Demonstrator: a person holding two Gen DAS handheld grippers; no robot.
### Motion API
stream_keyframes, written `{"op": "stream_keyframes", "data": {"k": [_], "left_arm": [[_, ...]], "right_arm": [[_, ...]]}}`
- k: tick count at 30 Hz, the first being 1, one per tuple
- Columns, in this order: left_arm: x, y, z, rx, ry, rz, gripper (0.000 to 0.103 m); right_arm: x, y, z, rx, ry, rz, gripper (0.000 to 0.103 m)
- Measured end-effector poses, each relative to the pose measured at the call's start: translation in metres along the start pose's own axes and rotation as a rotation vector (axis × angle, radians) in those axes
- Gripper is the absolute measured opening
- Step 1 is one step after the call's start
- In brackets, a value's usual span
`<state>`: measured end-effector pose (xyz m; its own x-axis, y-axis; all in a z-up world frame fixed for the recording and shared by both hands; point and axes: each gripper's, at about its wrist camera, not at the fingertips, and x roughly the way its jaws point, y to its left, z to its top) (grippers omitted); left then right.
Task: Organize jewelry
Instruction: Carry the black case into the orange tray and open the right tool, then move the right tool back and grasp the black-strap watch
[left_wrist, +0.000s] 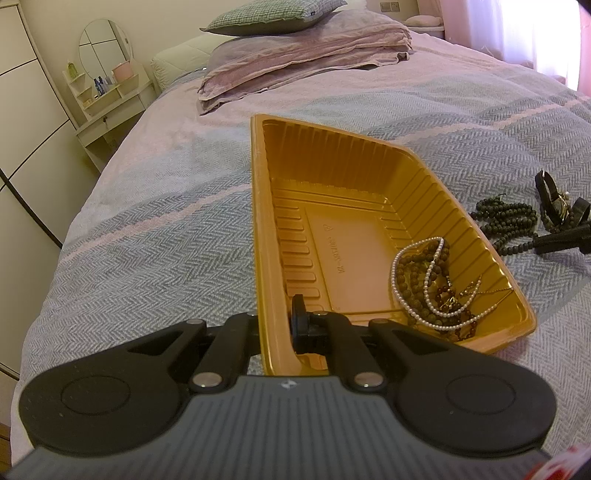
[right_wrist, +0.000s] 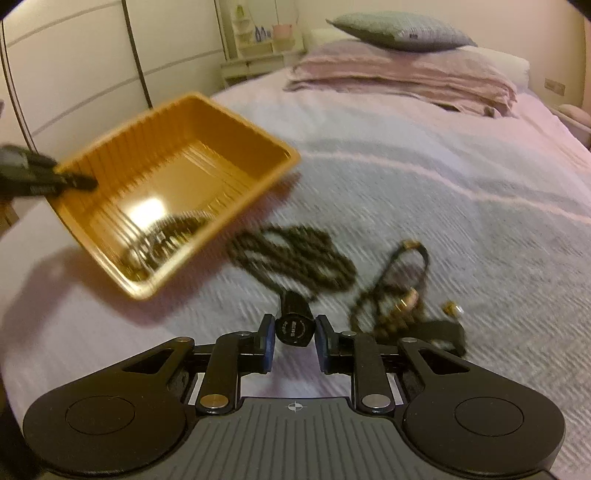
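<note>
My left gripper (left_wrist: 276, 324) is shut on the near rim of a gold plastic tray (left_wrist: 343, 192) and holds it tilted above the bed. A pearl necklace (left_wrist: 413, 284), brown beads and thin chains lie in the tray's right corner. My right gripper (right_wrist: 293, 339) is open around a black cylinder (right_wrist: 293, 325) lying on the bed; its pads do not touch it. Dark green beads (right_wrist: 295, 254) and a black-strap watch (right_wrist: 399, 295) lie on the bedspread just beyond; they also show in the left wrist view, beads (left_wrist: 506, 218) and watch (left_wrist: 554, 199).
A grey-and-pink herringbone bedspread (left_wrist: 147, 229) covers the bed. Folded pink blankets (left_wrist: 303, 55) and a grey pillow (left_wrist: 273, 18) lie at the head. A white vanity with a round mirror (left_wrist: 103, 77) and a wardrobe stand to the left.
</note>
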<state>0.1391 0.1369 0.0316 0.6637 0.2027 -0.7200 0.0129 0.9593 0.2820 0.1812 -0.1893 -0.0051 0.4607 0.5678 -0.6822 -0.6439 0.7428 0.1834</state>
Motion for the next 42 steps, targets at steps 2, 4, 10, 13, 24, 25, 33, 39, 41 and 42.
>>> {"op": "stream_keyframes", "data": {"k": [2, 4, 10, 13, 24, 25, 33, 39, 41, 42], "left_arm": [[0.000, 0.000, 0.000, 0.000, 0.000, -0.001, 0.004], [0.000, 0.000, 0.000, 0.000, 0.001, 0.000, 0.004], [0.000, 0.000, 0.000, -0.004, 0.000, -0.002, 0.004], [0.000, 0.000, 0.001, -0.005, 0.000, -0.003, 0.004], [0.001, 0.001, 0.000, -0.008, 0.000, -0.005, 0.004], [0.001, 0.001, 0.000, -0.009, 0.000, -0.005, 0.004], [0.002, 0.002, 0.000, -0.010, 0.004, -0.008, 0.005], [0.002, 0.001, -0.001, -0.011, 0.001, -0.008, 0.005], [0.002, 0.001, -0.001, -0.011, 0.001, -0.008, 0.005], [0.002, 0.001, -0.001, -0.012, 0.001, -0.008, 0.005]], "right_arm": [[0.001, 0.005, 0.008, 0.010, -0.020, 0.022, 0.023], [0.001, 0.011, 0.016, 0.014, -0.037, 0.043, 0.023], [0.001, 0.037, 0.044, -0.011, -0.098, 0.094, 0.023], [0.007, 0.052, 0.054, -0.018, -0.108, 0.132, 0.023], [0.055, 0.094, 0.064, -0.017, -0.066, 0.244, 0.023], [0.059, 0.092, 0.064, -0.001, -0.058, 0.258, 0.023], [0.040, 0.066, 0.060, 0.052, -0.085, 0.192, 0.037], [0.000, 0.014, 0.034, 0.096, -0.109, -0.028, 0.039], [-0.013, -0.005, 0.021, 0.111, -0.106, -0.103, 0.040], [-0.018, -0.013, 0.015, 0.122, -0.102, -0.133, 0.041]]}}
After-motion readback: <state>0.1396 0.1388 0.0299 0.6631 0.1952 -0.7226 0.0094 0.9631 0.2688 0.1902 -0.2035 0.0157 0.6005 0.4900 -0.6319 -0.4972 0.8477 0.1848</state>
